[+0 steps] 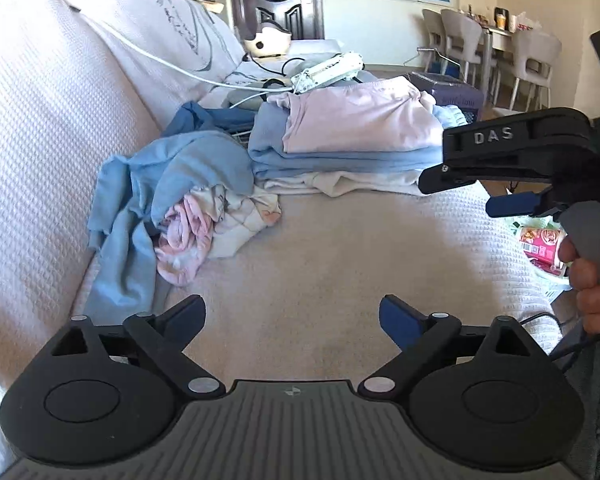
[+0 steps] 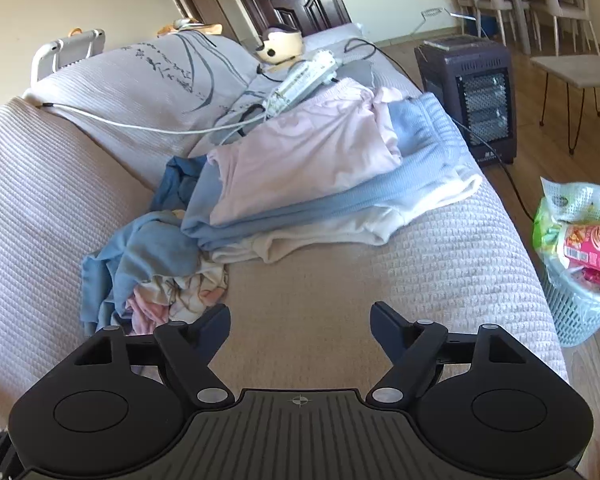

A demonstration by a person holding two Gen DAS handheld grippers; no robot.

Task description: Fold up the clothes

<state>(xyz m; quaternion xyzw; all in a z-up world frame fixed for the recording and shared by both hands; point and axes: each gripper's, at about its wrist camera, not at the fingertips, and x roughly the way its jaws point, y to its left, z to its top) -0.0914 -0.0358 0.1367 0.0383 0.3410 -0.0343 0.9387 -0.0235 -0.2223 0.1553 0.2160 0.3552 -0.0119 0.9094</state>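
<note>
Both grippers are hovering over the sofa (image 2: 440,240), left gripper (image 1: 292,320) and right gripper (image 2: 300,320) gaping wide, gripping nothing. Folded stack (image 2: 320,168) is sitting beside the crumpled pile (image 2: 152,272).

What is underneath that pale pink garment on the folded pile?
Under the pale pink garment lies a folded light blue garment, and beneath that a cream one rests on the sofa cover. Whether anything else is tucked between them is hidden.

folded stack (image 2: 320,184), pink atop blue atop cream; crumpled blue-pink heap (image 1: 172,208) touching stack's left.
</note>
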